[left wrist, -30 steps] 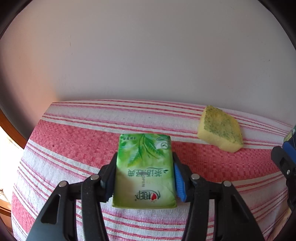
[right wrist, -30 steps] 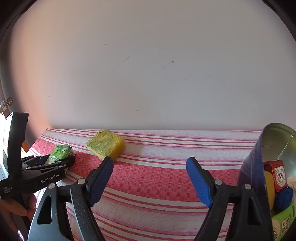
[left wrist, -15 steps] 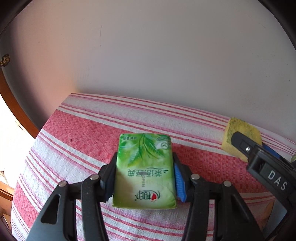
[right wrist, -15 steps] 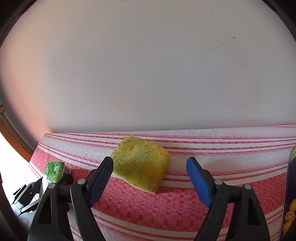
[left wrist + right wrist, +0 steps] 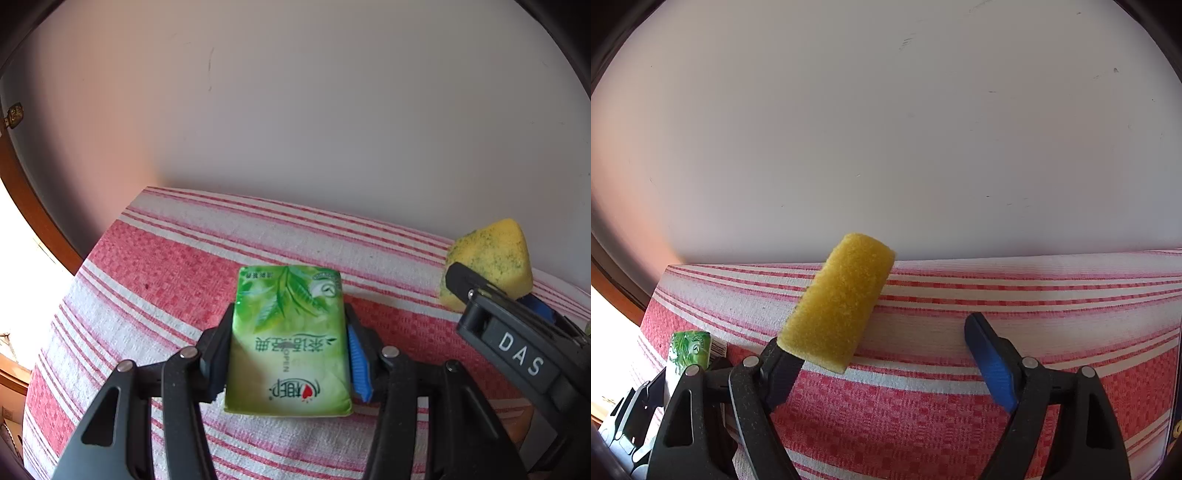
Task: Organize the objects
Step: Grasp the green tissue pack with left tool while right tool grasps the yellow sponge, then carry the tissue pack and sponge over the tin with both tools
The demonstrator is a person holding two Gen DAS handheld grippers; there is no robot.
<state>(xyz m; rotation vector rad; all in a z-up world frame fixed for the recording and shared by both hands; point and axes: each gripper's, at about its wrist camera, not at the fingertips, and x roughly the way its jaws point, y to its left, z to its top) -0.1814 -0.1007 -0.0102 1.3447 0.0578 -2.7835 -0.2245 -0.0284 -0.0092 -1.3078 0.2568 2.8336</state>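
A green tissue pack [image 5: 288, 339] sits between the pads of my left gripper [image 5: 288, 314], which is shut on it just above the striped cloth. To the right, a yellow sponge [image 5: 491, 251] with a green-flecked face is tipped up on edge. In the right wrist view the sponge [image 5: 838, 302] leans against the left finger of my right gripper [image 5: 882, 339]. That gripper is open: its blue-padded right finger [image 5: 990, 362] stands well clear of the sponge. At that view's lower left, the tissue pack [image 5: 689, 347] shows again in the left gripper.
A red-and-white striped cloth [image 5: 960, 424] covers the table, which ends at a white wall [image 5: 886, 147]. A wooden frame [image 5: 33, 218] runs along the left, past the cloth's edge. A dark blue container edge [image 5: 1176, 424] shows at the far right.
My right gripper moved left up to the sponge, and the tin slid out of its view. The sponge went from lying flat to standing tilted against the left finger. The left gripper kept its hold.
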